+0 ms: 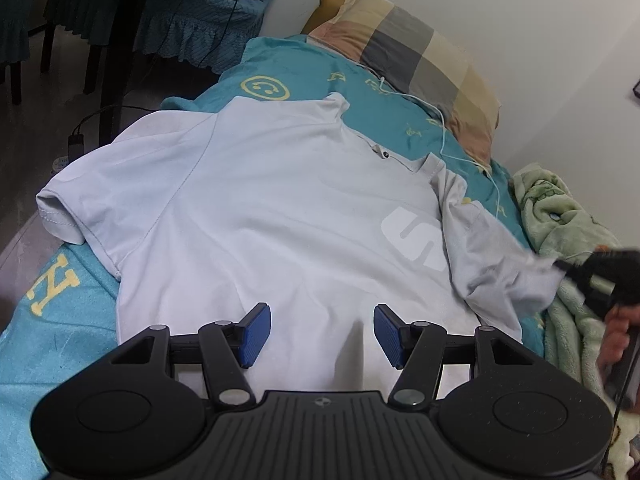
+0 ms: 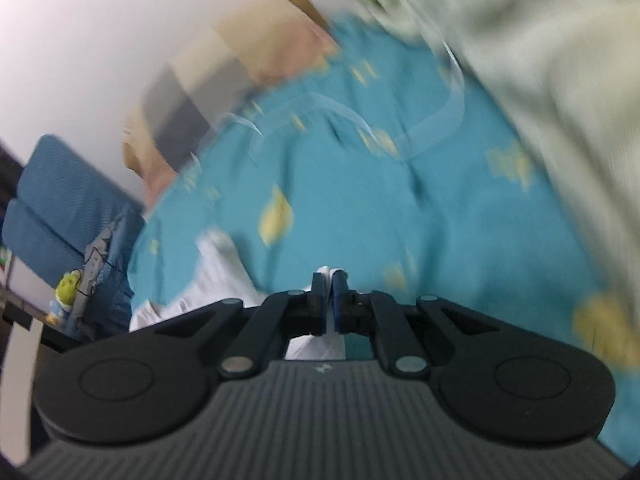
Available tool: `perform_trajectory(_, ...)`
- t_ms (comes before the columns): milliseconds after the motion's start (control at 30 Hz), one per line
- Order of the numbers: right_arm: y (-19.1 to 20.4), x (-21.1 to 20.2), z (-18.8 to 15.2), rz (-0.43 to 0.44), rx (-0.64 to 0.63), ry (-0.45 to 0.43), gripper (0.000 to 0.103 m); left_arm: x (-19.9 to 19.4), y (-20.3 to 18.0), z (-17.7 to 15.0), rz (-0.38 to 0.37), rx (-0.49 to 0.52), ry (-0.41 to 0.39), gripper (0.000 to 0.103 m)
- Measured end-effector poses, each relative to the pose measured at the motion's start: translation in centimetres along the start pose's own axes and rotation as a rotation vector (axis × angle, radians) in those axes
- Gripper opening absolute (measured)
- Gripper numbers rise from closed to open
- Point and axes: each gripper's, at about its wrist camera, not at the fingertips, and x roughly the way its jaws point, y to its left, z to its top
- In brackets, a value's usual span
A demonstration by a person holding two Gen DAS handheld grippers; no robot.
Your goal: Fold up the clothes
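White shirt (image 1: 256, 216) covers teal bedsheet (image 1: 360, 92) beside wall (image 1: 520, 20).

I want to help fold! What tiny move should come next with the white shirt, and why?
Probably carry the pinched sleeve inward across the white shirt. The right hand-held gripper is shut on white fabric out at the shirt's side, while the left hand-held gripper sits open at the hem.

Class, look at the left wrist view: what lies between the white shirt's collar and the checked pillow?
In the left wrist view, teal bedsheet with yellow prints lies between the white shirt and the checked pillow, with a thin white cable trailing across it.
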Motion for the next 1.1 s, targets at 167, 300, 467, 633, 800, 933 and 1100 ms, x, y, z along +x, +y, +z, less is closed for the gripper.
perform_trajectory(167, 1.1, 0.7, 5.4, -0.101, -0.221, -0.146, 0.005, -0.1, -1.0, -0.3, -0.002, 0.056, 0.000, 0.060)
perform_trajectory(300, -2.4, 4.1, 6.8, -0.228, -0.267, -0.171, 0.003, 0.4, -1.4, -0.4, 0.012, 0.089, 0.005, 0.060)
perform_trajectory(467, -6.7, 7.5, 5.9, -0.226, -0.132, -0.031, 0.003, 1.1, -1.5, -0.3, 0.019, 0.105, 0.016, 0.060)
perform_trajectory(633, -5.8, 6.5, 5.0, -0.078, -0.034, 0.039, 0.006, 1.0, -1.3, -0.3, 0.008, 0.092, 0.023, 0.060)
perform_trajectory(800, -3.4, 5.4, 1.8, -0.017, -0.058, 0.175, 0.043, 0.1, -1.3, -0.5, -0.021, 0.066, 0.023, 0.060)
perform_trajectory(933, -2.5, 5.1, -0.3, 0.018, -0.076, 0.225, 0.056, 0.1, -1.5, -0.5, -0.031, 0.072, 0.025, 0.060)
perform_trajectory(1100, -2.2, 7.0, -2.1, 0.028, -0.126, 0.276, 0.031, 0.3, -1.6, -0.4, -0.042, 0.075, 0.028, 0.060)
